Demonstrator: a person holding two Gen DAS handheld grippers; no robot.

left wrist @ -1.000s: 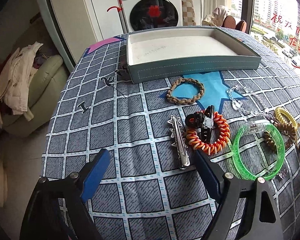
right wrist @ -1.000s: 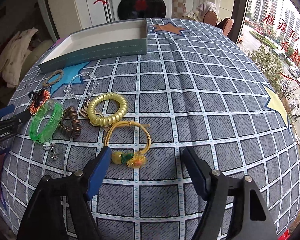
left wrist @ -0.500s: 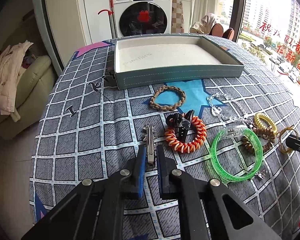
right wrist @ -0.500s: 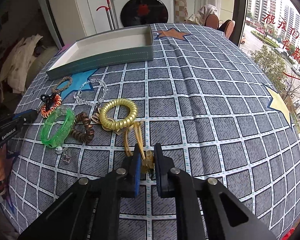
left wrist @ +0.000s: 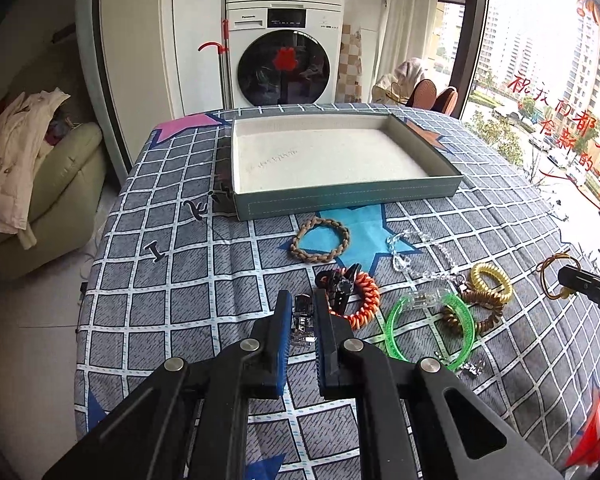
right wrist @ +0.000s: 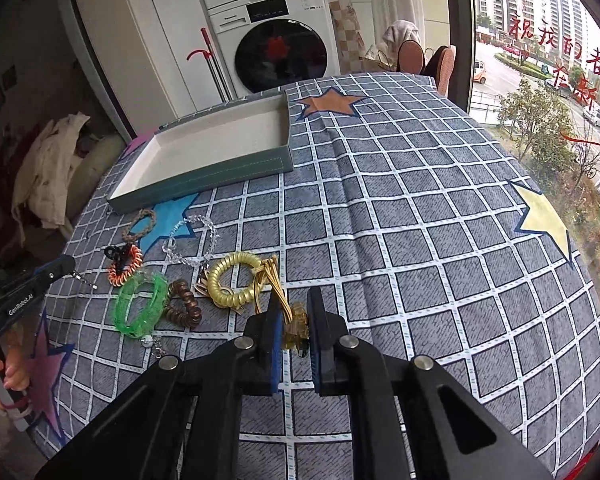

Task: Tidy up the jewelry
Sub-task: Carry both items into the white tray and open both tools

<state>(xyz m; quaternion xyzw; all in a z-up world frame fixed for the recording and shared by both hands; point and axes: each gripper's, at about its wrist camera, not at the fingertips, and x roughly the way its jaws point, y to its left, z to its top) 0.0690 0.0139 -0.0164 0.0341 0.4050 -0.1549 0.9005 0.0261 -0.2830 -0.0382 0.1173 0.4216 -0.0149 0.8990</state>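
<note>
My left gripper (left wrist: 302, 300) is shut on a silver spiked hair clip (left wrist: 303, 317), lifted off the checked cloth. My right gripper (right wrist: 293, 302) is shut on the beaded end of a gold cord bracelet (right wrist: 294, 322), whose loop (right wrist: 269, 276) trails over the yellow coil tie (right wrist: 232, 280). On the cloth lie an orange coil tie with a black claw clip (left wrist: 350, 294), a green bangle (left wrist: 430, 326), a brown coil tie (left wrist: 474, 314), a braided tan bracelet (left wrist: 320, 238) and a clear bead chain (left wrist: 424, 254). The empty teal tray (left wrist: 340, 200) stands behind them.
A washing machine (left wrist: 284, 52) stands beyond the table's far edge. A cream armchair with clothes (left wrist: 32, 184) is to the left, and a window (left wrist: 548, 80) to the right. In the right wrist view a person's hand (right wrist: 0, 372) holds the left gripper's handle.
Both grippers went from open to shut, the left on the hair clip, the right on the gold bracelet. Both have since risen and lifted their pieces off the cloth.
</note>
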